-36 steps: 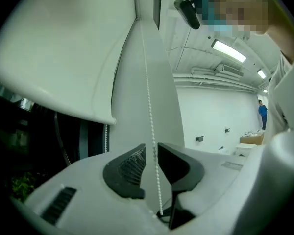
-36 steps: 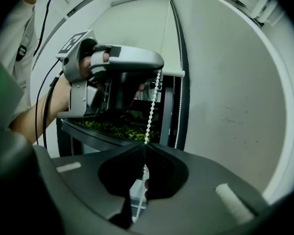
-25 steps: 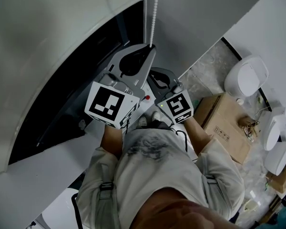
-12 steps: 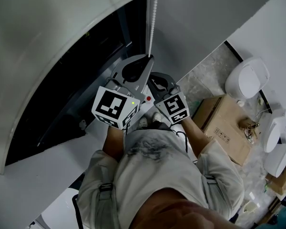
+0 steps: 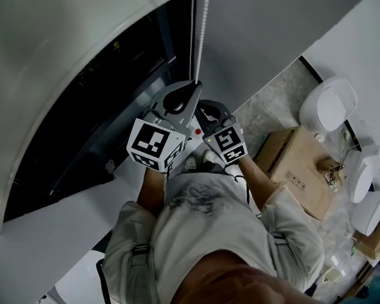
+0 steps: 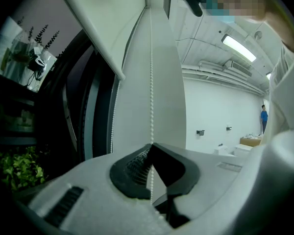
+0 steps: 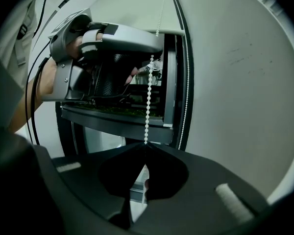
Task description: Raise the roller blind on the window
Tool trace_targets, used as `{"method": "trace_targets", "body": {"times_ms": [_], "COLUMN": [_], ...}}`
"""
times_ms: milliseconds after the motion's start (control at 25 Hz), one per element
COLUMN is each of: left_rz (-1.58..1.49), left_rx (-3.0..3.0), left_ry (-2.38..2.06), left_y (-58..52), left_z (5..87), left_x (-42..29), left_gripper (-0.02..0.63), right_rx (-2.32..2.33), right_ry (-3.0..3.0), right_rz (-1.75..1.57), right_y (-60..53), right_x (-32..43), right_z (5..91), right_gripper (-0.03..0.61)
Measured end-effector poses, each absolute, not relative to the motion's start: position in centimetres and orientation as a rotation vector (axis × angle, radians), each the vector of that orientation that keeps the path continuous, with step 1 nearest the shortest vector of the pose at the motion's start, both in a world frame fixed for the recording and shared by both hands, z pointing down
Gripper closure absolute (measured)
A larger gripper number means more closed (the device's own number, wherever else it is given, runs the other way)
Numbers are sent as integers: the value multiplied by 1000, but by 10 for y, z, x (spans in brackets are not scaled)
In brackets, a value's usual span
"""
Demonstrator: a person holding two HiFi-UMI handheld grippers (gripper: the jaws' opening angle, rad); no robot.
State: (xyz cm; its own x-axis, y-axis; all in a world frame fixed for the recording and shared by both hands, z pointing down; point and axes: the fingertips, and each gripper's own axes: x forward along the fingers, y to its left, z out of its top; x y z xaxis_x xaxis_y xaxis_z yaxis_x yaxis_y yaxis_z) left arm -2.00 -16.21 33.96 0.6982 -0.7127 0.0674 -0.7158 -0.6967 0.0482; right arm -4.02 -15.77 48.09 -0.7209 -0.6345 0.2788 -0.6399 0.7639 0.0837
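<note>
Left gripper (image 6: 151, 150): the jaws are closed, and the bead chain (image 5: 202, 24) is pinched between their tips. Right gripper (image 7: 146, 147): the jaws are likewise shut on the same chain, lower down, at 5 o'clock of the left gripper in the head view. The chain is seen running straight up towards 12 o'clock. The roller blind (image 5: 57, 49) is seen at 10 o'clock, with the dark window (image 5: 114, 100) exposed below its lower edge.

White roller blind (image 5: 57, 62) partly raised; bead chain (image 5: 201, 37) hanging beside it.
</note>
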Motion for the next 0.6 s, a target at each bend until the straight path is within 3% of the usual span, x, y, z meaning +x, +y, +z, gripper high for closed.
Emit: {"method": "trace_targets", "body": {"times_ms": [600], "left_rz": [128], "left_rx": [2786], "left_ry": [-1178], "left_y": [-159], "left_z": [374], "left_x": [-21], "left_gripper": [603], "right_rx": [981], "right_ry": [-2631], "right_rz": [97], "right_y": [-151], "right_x": [-42], "right_z": [514], "right_gripper": [568]}}
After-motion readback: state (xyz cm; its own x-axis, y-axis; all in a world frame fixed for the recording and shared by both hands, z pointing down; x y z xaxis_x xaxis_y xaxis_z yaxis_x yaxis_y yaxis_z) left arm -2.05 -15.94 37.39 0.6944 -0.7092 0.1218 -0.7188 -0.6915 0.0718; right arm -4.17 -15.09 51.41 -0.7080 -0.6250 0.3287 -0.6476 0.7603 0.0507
